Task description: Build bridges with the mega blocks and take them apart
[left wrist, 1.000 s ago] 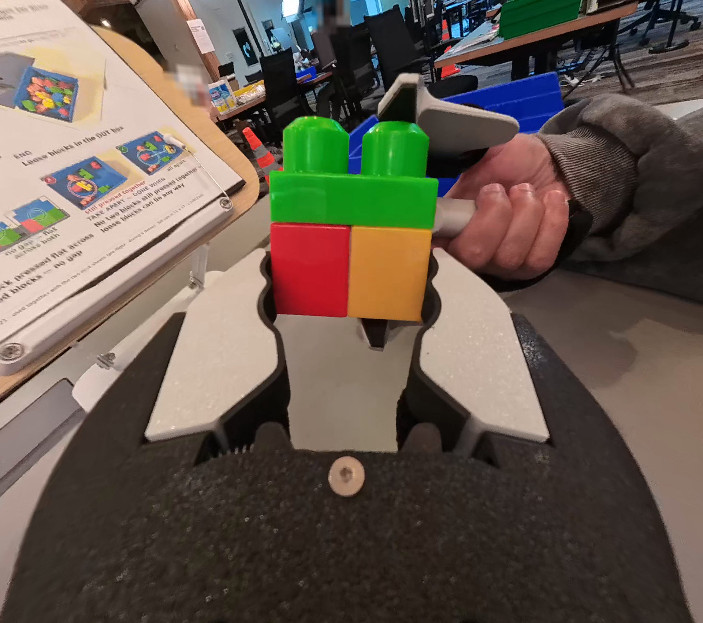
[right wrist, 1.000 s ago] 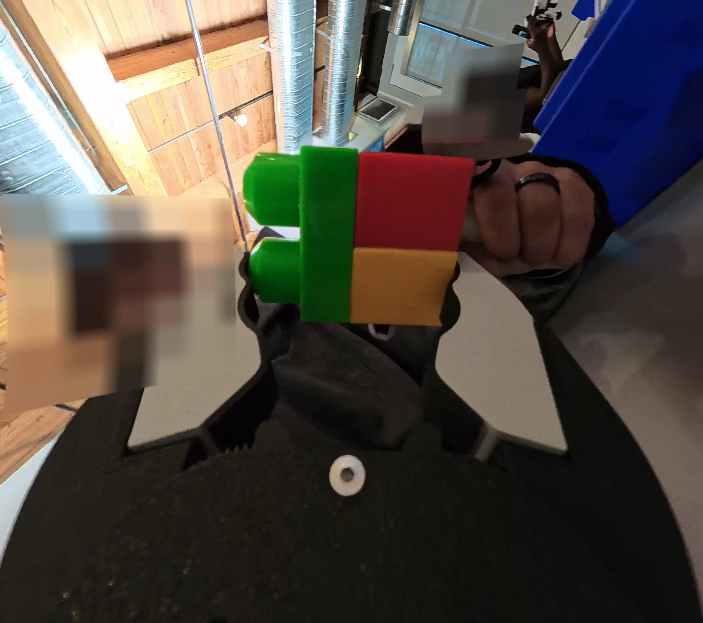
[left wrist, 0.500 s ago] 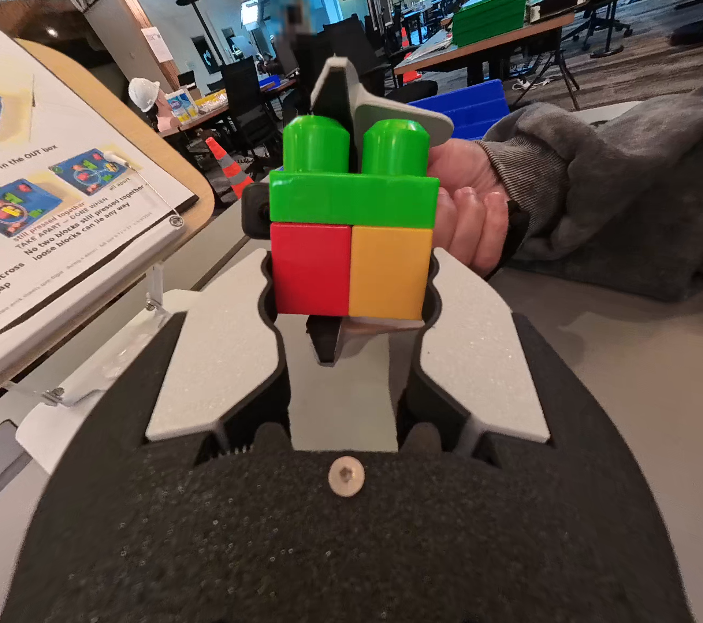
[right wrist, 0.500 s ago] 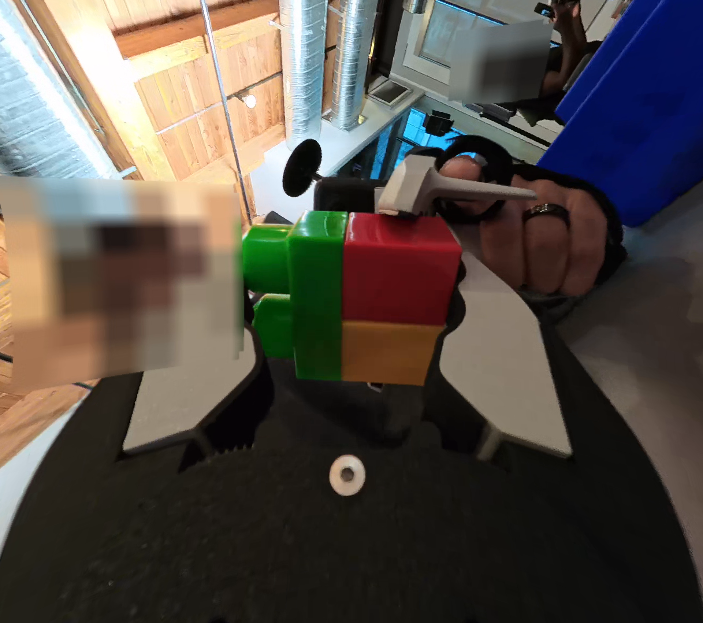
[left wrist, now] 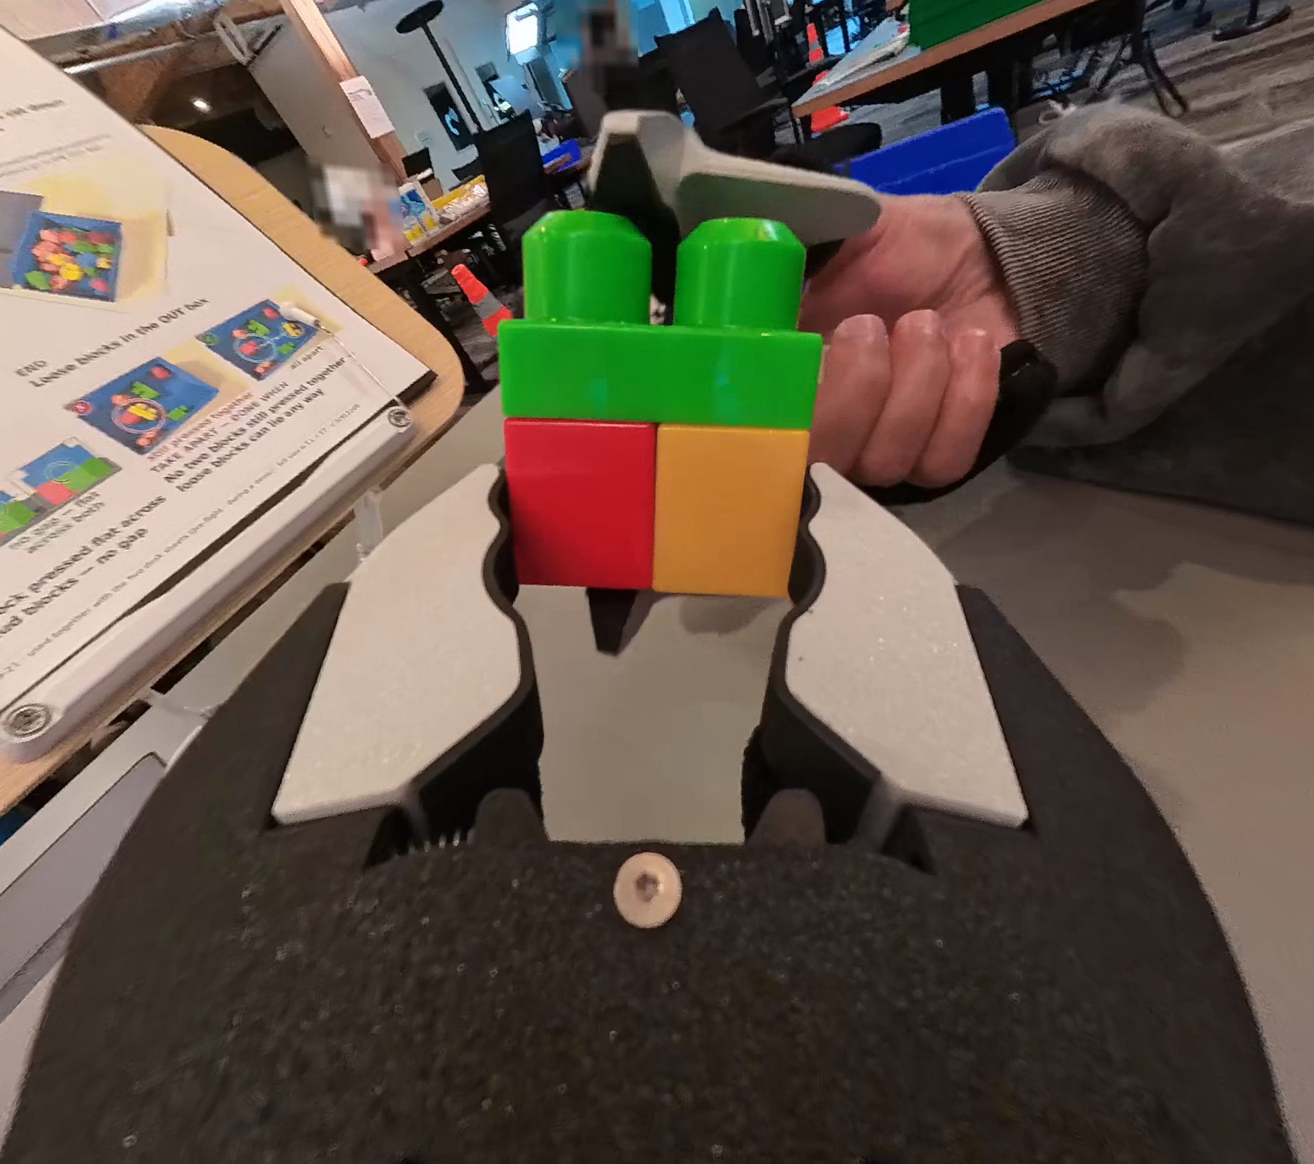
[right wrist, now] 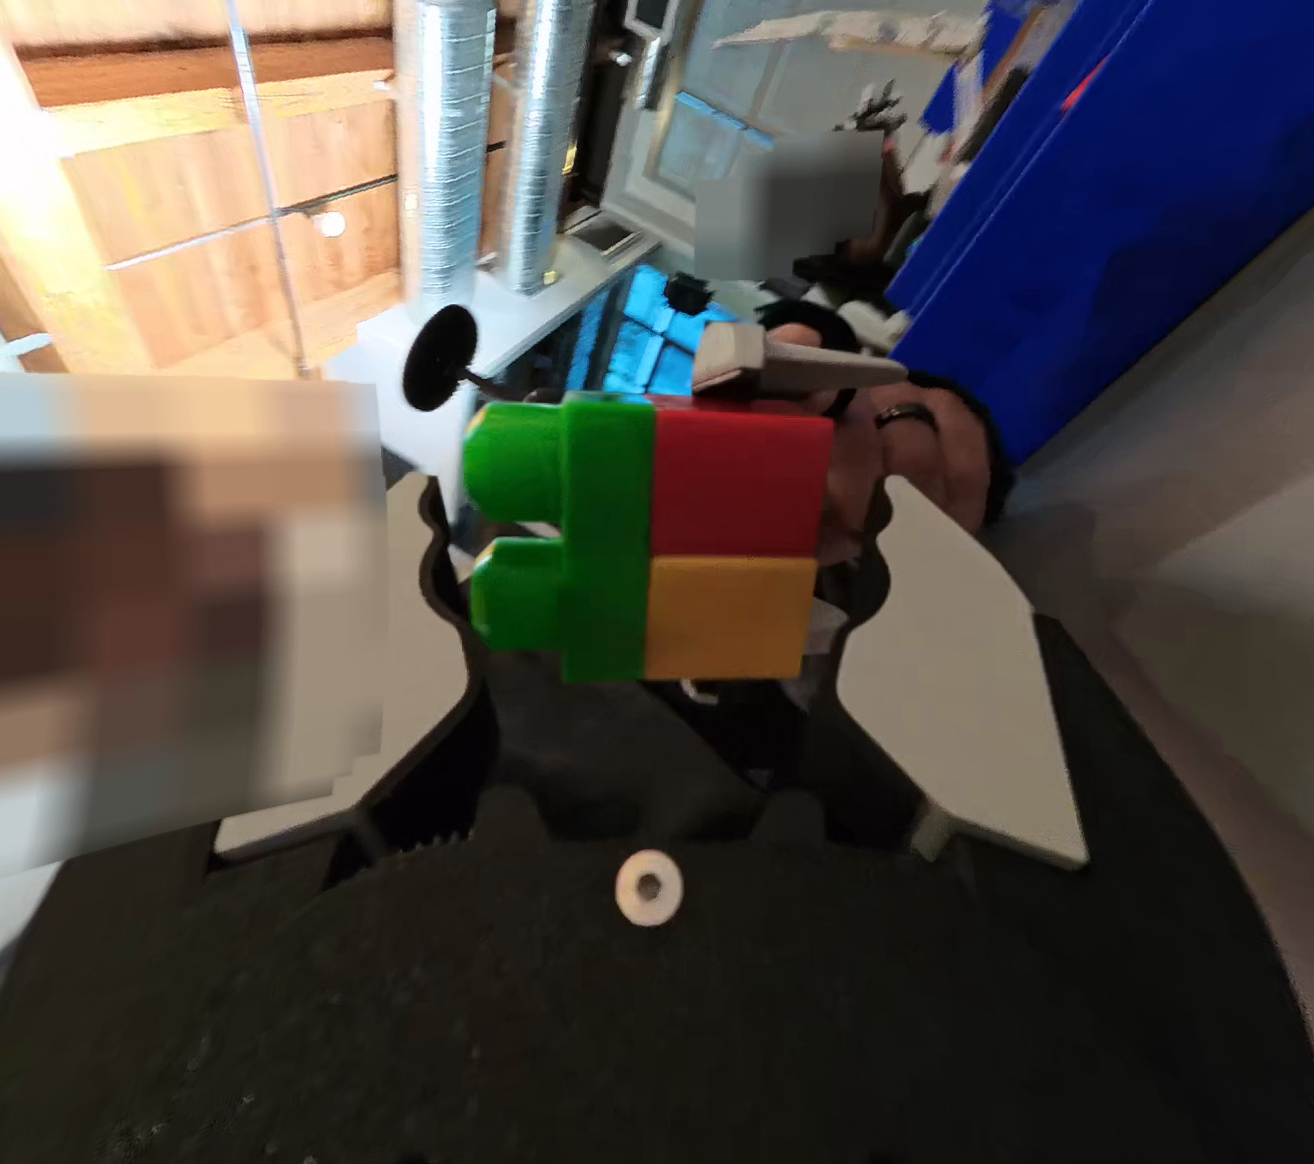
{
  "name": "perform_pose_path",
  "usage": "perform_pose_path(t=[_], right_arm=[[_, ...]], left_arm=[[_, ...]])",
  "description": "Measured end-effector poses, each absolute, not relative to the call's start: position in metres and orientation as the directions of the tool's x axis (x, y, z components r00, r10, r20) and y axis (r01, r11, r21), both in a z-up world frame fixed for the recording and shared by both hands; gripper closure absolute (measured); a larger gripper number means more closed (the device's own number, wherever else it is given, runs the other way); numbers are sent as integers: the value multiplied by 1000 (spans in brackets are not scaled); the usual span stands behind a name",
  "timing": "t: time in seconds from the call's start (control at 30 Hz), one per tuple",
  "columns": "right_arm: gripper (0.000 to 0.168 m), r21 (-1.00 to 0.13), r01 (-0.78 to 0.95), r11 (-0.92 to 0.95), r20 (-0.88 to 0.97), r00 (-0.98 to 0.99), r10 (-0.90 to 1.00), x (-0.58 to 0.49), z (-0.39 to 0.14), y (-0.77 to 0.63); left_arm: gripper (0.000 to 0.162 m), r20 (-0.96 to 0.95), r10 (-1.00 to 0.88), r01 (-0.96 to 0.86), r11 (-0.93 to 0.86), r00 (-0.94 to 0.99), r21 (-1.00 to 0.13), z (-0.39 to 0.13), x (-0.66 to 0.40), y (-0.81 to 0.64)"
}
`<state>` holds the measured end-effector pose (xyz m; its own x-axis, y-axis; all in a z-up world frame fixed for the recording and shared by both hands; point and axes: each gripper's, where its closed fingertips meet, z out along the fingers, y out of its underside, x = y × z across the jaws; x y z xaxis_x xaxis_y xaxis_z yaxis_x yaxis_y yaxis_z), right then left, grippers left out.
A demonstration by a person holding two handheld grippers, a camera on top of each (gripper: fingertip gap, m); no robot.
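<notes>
Centre frame: left gripper clamps the red and orange plastic blocks beneath the green two-stud brick. Right gripper brackets the bridge; its closure cannot be determined. Risk: a skewed pull could slip the blocks.

In the left wrist view, the glossy red plastic block sits left of and touching the orange-yellow plastic block, both between the left tongs, with the wide green two-stud plastic block pressed on top across them. Behind the stack, the right tongs reach in, one finger above the studs, another below. The white laminated instruction board leans at left, above the grey tabletop.
</notes>
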<state>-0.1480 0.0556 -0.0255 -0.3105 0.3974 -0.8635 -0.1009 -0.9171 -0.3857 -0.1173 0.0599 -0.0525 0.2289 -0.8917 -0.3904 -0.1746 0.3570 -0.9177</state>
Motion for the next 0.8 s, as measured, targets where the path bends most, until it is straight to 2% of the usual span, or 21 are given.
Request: perform_pose_path(t=[0.03, 0.1, 0.23, 0.33, 0.47, 0.53, 0.6, 0.8], right_arm=[[58, -418, -132, -899, -862, -253, 439, -143, -22, 59], [54, -494, -164, -854, -856, -81, 511, -132, -18, 65], [69, -754, -134, -644, -632, 419, 652, -110, -18, 82], [77, -816, -67, -574, -495, 596, 633, -110, -26, 88], [86, -793, 12, -610, -435, 690, 579, -115, -59, 98], [102, -768, 38, -639, -453, 674, 583, -122, -69, 95], [130, -774, 47, -631, -441, 676, 591, -122, -71, 96], [133, -762, 47, -646, -444, 689, 573, -110, -68, 96]], left_arm=[[87, -383, -891, -168, 350, 243, -921, -50, -119, 63], [87, -369, -882, -161, 335, 292, -928, -46, -124, 73], [87, -388, -838, -249, 310, 384, -917, -57, -129, 98], [87, -438, -804, -334, 316, 403, -888, -71, -127, 107], [87, -427, -824, -350, 302, 371, -887, -80, -121, 101], [87, -418, -831, -371, 282, 367, -885, -85, -119, 101], [87, -402, -841, -386, 257, 362, -886, -91, -118, 100], [87, -330, -867, -399, 171, 372, -901, -92, -118, 96]])
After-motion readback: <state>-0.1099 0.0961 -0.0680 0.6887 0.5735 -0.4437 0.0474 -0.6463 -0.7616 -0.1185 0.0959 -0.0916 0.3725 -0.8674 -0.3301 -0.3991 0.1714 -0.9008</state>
